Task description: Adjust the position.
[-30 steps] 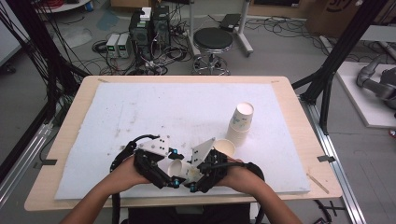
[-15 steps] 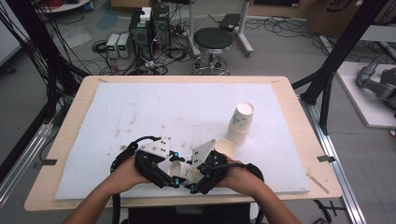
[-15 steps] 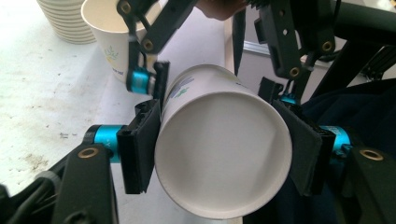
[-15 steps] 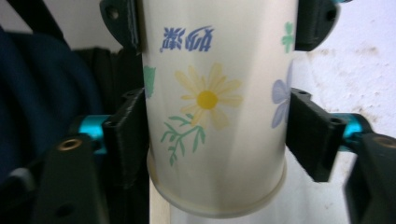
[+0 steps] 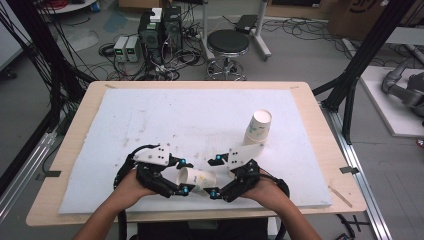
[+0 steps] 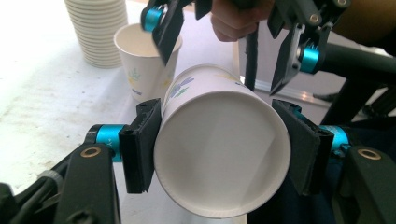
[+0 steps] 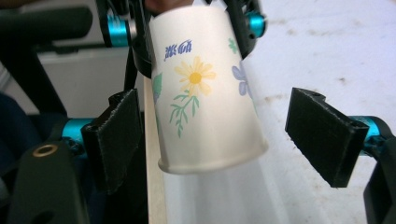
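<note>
A flowered paper cup (image 5: 198, 180) lies level in the air near the table's front edge, with its mouth toward my left hand. My left gripper (image 5: 184, 176) is shut on it, and in the left gripper view its pads (image 6: 140, 144) press the cup (image 6: 201, 93) at the rim. My right gripper (image 5: 216, 176) faces it from the right. Its jaws have just been opening and now stand wide in the right gripper view (image 7: 217, 137). The cup's base end (image 7: 201, 84) sits between them with a gap on each side.
An upside-down stack of paper cups (image 5: 258, 127) stands at the right of the white board (image 5: 150, 115), with a single upright cup (image 6: 142, 60) beside it. The wooden table edge (image 5: 165, 216) runs just under my hands. A stool (image 5: 227, 45) and electronics stand beyond the table.
The cup has passed from the right gripper's hold to the left's: the left jaws closed on its rim, the right jaws spread, and the right hand drew back slightly to the right.
</note>
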The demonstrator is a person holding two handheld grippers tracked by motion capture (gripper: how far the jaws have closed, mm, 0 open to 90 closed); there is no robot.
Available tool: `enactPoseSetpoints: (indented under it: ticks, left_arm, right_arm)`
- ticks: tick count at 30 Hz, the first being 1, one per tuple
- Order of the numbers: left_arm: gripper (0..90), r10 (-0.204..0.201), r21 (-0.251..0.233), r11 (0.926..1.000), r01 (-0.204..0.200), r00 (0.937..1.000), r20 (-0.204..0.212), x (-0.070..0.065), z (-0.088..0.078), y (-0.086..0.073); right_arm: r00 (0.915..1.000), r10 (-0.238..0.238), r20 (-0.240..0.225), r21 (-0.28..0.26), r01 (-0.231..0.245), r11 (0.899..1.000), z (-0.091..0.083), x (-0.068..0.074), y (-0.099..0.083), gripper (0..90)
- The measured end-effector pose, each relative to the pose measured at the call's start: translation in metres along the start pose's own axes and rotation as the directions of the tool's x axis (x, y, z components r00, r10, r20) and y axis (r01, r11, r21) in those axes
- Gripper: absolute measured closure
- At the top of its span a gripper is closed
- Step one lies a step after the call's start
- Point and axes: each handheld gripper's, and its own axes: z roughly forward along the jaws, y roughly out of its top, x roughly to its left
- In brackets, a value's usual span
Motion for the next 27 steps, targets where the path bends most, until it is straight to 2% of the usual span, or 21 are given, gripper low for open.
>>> enactPoseSetpoints:
  ticks: [3, 7, 9, 15, 21, 27]
  left_arm:
    - [36.1, -0.017, -0.054, 0.9984, 0.017, 0.9998, -0.005, 0.0, -0.003, -0.006]
    - [36.0, -0.022, -0.088, 0.9959, 0.021, 0.9997, -0.009, 0.0, -0.004, -0.013]
    - [36.0, -0.03, -0.113, 0.9931, 0.029, 0.9995, -0.011, -0.002, -0.004, -0.017]
    - [36.0, -0.018, -0.165, 0.9862, 0.015, 0.9998, -0.012, -0.005, -0.007, -0.022]
    - [36.0, -0.004, -0.211, 0.9774, 0.004, 1.0, -0.002, -0.008, -0.006, -0.027]
    - [36.1, -0.008, -0.227, 0.9739, 0.006, 1.0, -0.005, -0.008, -0.008, -0.031]
  right_arm:
    - [0.9996, 0.028, 0.009, -0.046, -0.027, 0.999, -0.004, 0.0, -0.002, 19.3]
    - [0.9982, 0.054, 0.027, -0.096, -0.051, 0.994, -0.008, 0.001, -0.007, 19.3]
    - [0.9966, 0.065, 0.052, -0.124, -0.058, 0.991, -0.009, 0.002, -0.011, 19.3]
    - [0.9936, 0.079, 0.081, -0.162, -0.065, 0.985, -0.011, 0.004, -0.025, 19.3]
    - [0.9943, 0.078, 0.074, -0.206, -0.061, 0.977, -0.008, 0.008, -0.037, 19.4]
    - [0.9966, 0.074, 0.037, -0.217, -0.064, 0.974, -0.008, 0.009, -0.039, 19.4]
